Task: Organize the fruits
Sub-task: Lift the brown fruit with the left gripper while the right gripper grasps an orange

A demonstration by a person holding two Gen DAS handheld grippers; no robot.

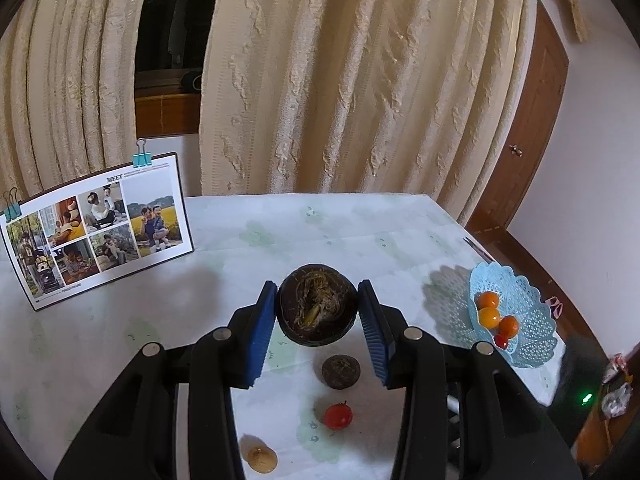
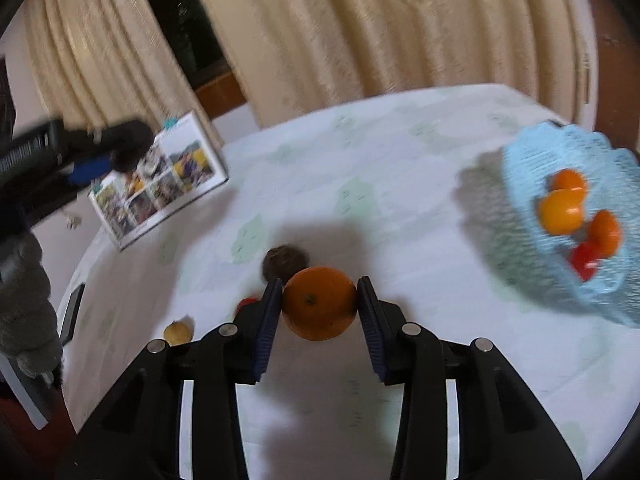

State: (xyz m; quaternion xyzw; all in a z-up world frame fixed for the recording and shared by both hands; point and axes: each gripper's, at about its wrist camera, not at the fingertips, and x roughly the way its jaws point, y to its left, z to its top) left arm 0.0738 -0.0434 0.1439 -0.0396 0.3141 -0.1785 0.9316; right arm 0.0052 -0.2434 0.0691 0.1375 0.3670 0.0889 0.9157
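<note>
Right now my left gripper (image 1: 318,312) pinches a dark, rough round fruit (image 1: 317,305) held above the table (image 1: 224,240), jaws narrow, pads on both sides. My right gripper (image 2: 319,307) clamps an orange (image 2: 319,303) the same way. Below on the cloth: tan nut (image 1: 261,458), red tomato (image 1: 338,416), small brown fruit (image 1: 341,371). Farther right, blue basket (image 1: 532,344) holds oranges and a tomato. Photo board (image 1: 96,228) stands far left, curtain (image 1: 360,80) behind.

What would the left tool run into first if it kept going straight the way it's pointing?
Probably bare tablecloth. The left tool, gripping a dark brown fruit, points down at open table, with the curtain beyond the far edge. The photo board and blue basket sit off to either side. Depth is hard to judge.
</note>
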